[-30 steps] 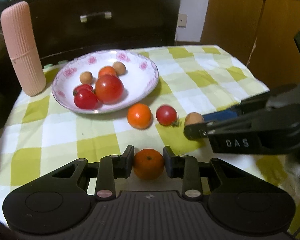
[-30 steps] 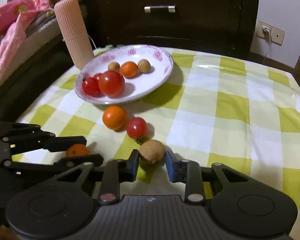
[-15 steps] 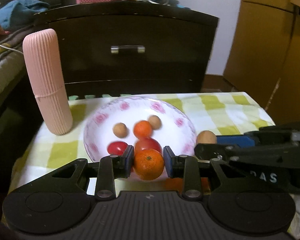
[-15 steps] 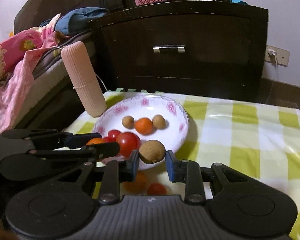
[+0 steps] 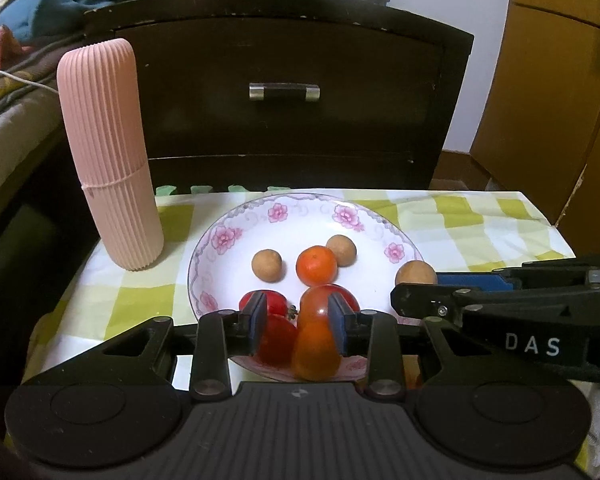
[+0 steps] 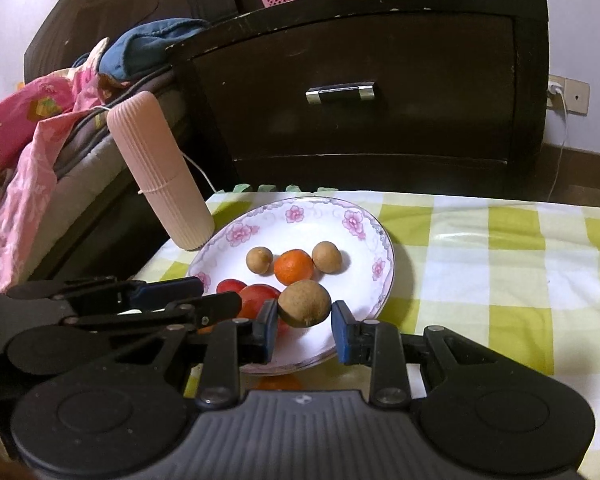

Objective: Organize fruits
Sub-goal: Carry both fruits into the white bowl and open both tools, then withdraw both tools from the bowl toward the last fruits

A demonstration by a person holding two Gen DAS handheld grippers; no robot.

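A white plate with pink flowers holds two brown fruits, a small orange and red tomatoes. My left gripper hangs over the plate's near side with its jaws opening. An orange shows as a blurred streak between the pads, with a gap on its left side. My right gripper is shut on a brown round fruit above the plate's near right part. In the left wrist view that same fruit sits at the tips of the right gripper.
A tall pink ribbed container stands left of the plate. A dark drawer cabinet rises behind the table. The yellow-checked cloth stretches to the right. Another orange fruit lies on the cloth in front of the plate.
Both grippers rose and moved forward from the cloth to over the plate, each carrying its fruit. The left jaws have widened and the orange is slipping down.
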